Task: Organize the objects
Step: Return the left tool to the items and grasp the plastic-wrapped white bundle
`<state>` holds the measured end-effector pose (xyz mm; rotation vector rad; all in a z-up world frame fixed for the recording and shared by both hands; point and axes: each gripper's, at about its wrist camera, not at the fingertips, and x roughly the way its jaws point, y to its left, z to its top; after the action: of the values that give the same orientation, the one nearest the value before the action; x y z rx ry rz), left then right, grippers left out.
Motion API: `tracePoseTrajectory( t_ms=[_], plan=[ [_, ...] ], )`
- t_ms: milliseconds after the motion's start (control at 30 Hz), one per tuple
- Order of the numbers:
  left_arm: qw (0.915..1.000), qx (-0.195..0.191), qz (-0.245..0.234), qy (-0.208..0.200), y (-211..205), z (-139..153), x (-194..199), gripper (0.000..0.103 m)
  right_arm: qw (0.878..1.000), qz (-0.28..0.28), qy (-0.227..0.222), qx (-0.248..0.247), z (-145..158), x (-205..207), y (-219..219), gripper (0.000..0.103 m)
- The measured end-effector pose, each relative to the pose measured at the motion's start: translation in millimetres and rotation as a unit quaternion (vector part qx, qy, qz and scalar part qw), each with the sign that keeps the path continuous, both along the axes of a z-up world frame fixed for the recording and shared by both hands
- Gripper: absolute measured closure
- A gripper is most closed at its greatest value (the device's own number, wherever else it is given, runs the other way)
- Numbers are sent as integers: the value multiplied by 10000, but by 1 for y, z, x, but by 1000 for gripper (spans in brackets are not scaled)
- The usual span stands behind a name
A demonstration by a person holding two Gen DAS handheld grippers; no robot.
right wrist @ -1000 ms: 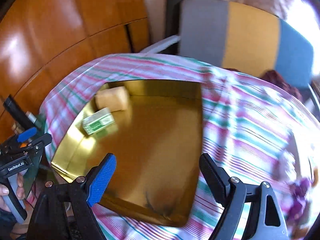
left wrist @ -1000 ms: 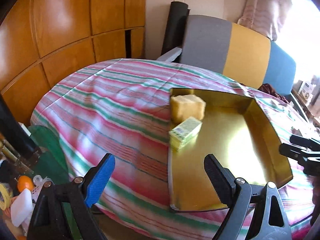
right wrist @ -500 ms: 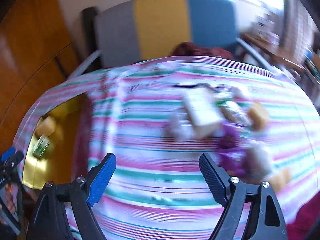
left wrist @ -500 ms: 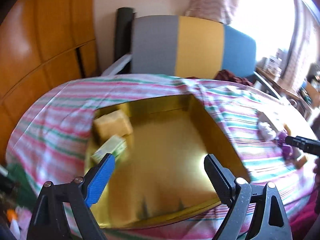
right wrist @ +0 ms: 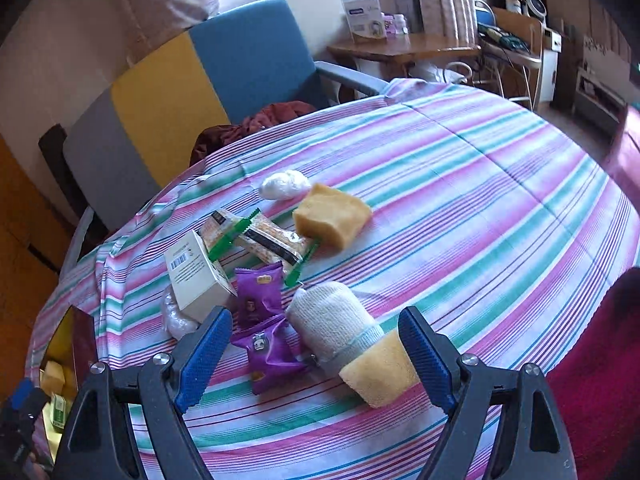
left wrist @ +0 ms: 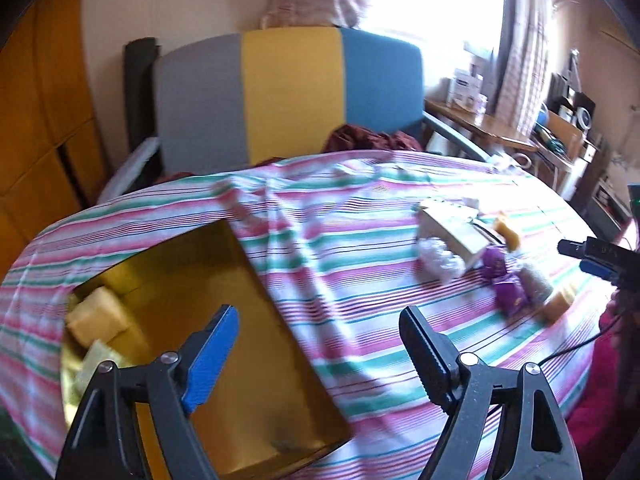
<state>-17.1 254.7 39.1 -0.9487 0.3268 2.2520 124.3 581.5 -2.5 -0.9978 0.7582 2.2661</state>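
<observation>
Both tongs, left [left wrist: 316,356] & right [right wrist: 316,354], are swinging from gold tray [left wrist: 248,288] w/ 2 items to the tabletop [right wrist: 480,208] pile [right wrist: 280,280]; left narrowing but apart, right apart, both empty — next pick pending.

Each gripper is a black plastic clamp frame with triangular cut-outs and two silver screw heads near the finger roots. The left gripper [left wrist: 318,344] carries one blue ribbed pad and one black ribbed finger [left wrist: 424,354], while the right gripper [right wrist: 316,354] shows blue ribbed pads [right wrist: 206,354] on both fingers. A thin black cable [left wrist: 580,346] trails near the right gripper's body at the left view's edge.
</observation>
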Motion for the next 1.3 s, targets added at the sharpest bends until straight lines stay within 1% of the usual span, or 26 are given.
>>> tracePoseTrajectory(
  t_ms=[33, 167, 233, 300, 400, 600, 667, 800, 867, 900, 933, 967, 1000, 1033, 1167, 1233, 1300],
  plan=[
    [9999, -48, -86, -50, 12, -3, 0, 22, 10000, -6, 20, -62, -3, 1, 1, 16],
    [9989, -176, -318, -289, 54, -20, -2, 33, 9997, -16, 145, -190, -5, 3, 2, 16],
    [9979, -233, -376, -482, 74, -32, -8, 39, 9994, -25, 228, -247, -6, 6, 5, 16],
    [9959, -232, -416, -765, 93, -42, -14, 47, 9990, -57, 320, -305, -5, 8, 7, 16],
    [9922, -64, -413, -1172, 116, -55, -21, 48, 9985, -66, 377, -384, -7, 9, 9, 16],
    [9869, 218, -328, -1563, 156, -71, -35, 47, 9975, -60, 495, -501, -9, 11, 12, 16],
    [9857, 232, -241, -1650, 166, -78, -41, 46, 9971, -91, 515, -550, -10, 12, 14, 16],
    [9807, 296, -157, -1927, 181, -93, -53, 44, 9965, -105, 532, -632, -12, 12, 16, 16],
    [9807, 274, -146, -1931, 188, -98, -55, 44, 9966, -83, 522, -627, -12, 11, 15, 16],
    [9809, 248, -146, -1924, 190, -102, -56, 46, 9968, -100, 523, -593, -12, 11, 15, 16],
    [9791, 209, -127, -2019, 190, -107, -58, 52, 9969, -121, 527, -565, -11, 12, 15, 16],
    [9773, 196, -131, -2106, 190, -111, -58, 61, 9970, -169, 533, -538, -10, 13, 16, 16],
    [9795, 177, -145, -2000, 189, -111, -56, 65, 9968, -223, 539, -542, -10, 15, 17, 16],
    [9810, 158, -201, -1922, 187, -110, -54, 66, 9964, -313, 555, -566, -11, 17, 20, 16],
    [9805, 170, -288, -1934, 173, -109, -47, 68, 9943, -650, 599, -592, -10, 28, 27, 16],
    [9839, 21, -349, -1755, 165, -107, -37, 68, 9933, -789, 568, -626, -12, 31, 31, 16],
    [9860, -83, -482, -1591, 157, -106, -27, 67, 9923, -846, 488, -766, -16, 32, 34, 16]
  ],
)
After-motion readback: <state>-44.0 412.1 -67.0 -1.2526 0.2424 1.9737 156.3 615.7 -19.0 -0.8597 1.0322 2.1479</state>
